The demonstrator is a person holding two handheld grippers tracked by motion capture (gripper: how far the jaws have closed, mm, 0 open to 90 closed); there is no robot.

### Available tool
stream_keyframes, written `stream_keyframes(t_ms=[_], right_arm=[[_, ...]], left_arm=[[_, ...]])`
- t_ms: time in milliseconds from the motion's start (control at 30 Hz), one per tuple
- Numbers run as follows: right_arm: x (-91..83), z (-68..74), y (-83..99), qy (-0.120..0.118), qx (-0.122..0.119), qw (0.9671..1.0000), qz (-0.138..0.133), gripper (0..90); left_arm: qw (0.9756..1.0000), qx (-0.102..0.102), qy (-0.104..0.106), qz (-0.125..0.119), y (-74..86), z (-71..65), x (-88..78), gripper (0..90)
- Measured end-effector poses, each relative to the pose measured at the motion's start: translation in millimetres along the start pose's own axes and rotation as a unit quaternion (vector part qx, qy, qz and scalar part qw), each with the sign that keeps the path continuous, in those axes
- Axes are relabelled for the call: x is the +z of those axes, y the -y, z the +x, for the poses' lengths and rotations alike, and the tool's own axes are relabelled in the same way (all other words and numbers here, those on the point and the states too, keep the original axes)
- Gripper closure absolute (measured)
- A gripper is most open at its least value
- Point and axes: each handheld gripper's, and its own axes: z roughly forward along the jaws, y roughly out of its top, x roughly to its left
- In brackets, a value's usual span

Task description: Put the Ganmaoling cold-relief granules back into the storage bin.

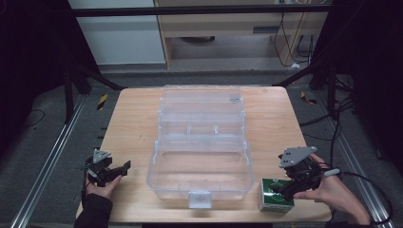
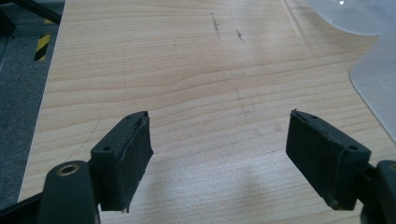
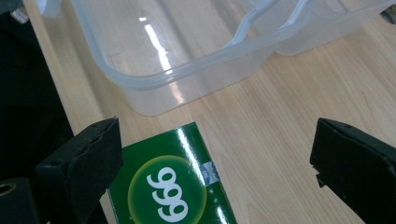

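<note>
A green box (image 1: 274, 202) with white digits on a yellow-green disc lies at the table's front right corner, beside a large clear plastic case (image 1: 154, 161). My right gripper (image 1: 281, 192) is open over the green box (image 3: 173, 186). The box lies between the jaws, close to the left pad (image 3: 95, 158) and well apart from the right one. The case wall (image 3: 163, 79) stands just beyond the box. My left gripper (image 1: 124, 167) rests at the front left of the table. Its jaws (image 2: 219, 140) stand open over bare wood with nothing between them.
The clear case lies open in the middle of the wooden table (image 1: 128, 123), lid folded back toward the far edge; its curved edge (image 2: 378, 79) shows beside my left gripper. A hand holds each gripper at the front table edge. Metal rails and dark floor flank the table.
</note>
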Motion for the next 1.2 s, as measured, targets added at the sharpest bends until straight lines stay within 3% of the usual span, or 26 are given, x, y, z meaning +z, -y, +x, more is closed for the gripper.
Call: stream_keyframes(t_ms=[533,867,1200], right_arm=[[11.0,10.7,7.9,-0.03,-0.029,0.9975,0.057,2.6],[22.4,16.8,12.4,-0.047,-0.054,0.9926,0.098,2.1],[33.2,20.1,14.6,-0.062,-0.078,0.9876,0.122,1.9]], left_arm=[[1.0,0.0,0.0,0.0,0.0,0.3,-0.1,21.7],[1.0,0.002,-0.002,0.0,0.0,0.0,0.0,21.7],[1.0,0.002,-0.002,0.001,0.1,0.0,0.1,21.7]])
